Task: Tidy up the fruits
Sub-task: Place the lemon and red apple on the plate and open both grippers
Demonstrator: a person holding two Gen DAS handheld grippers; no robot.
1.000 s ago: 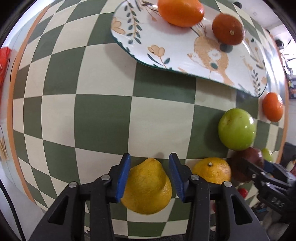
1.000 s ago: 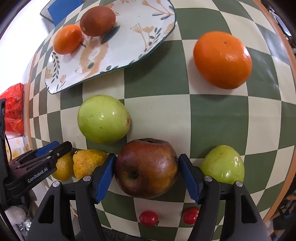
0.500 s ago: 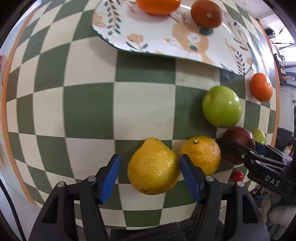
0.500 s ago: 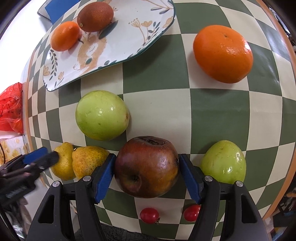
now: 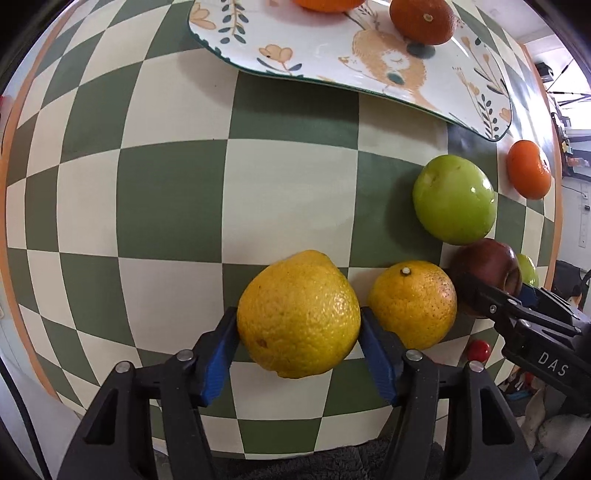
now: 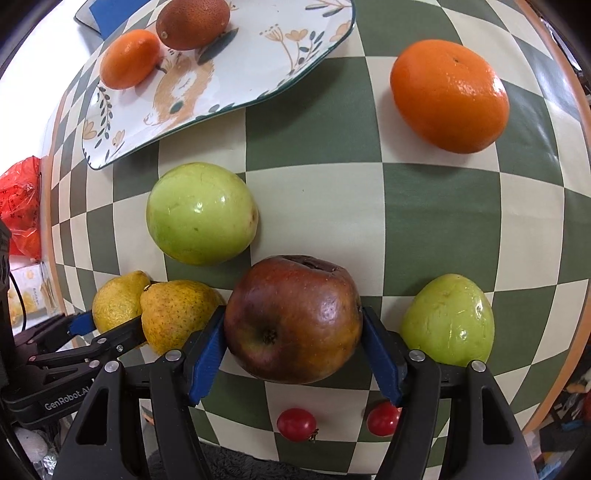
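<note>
Lemon (image 5: 298,314) sits between blue pads of left gripper (image 5: 298,345), both pads pressed to its sides, resting on checkered tablecloth (image 5: 177,206). Yellow orange (image 5: 412,304) just beside it. Dark red apple (image 6: 293,319) held likewise in right gripper (image 6: 293,354), pads against both flanks. Big green apple (image 6: 201,213) behind it, small green fruit (image 6: 448,319) near its right side. Two cherry tomatoes (image 6: 296,424) near table edge. Large orange (image 6: 450,95) well apart. Patterned plate (image 6: 236,74) at back carries small orange (image 6: 130,58) and brownish citrus (image 6: 192,23).
</note>
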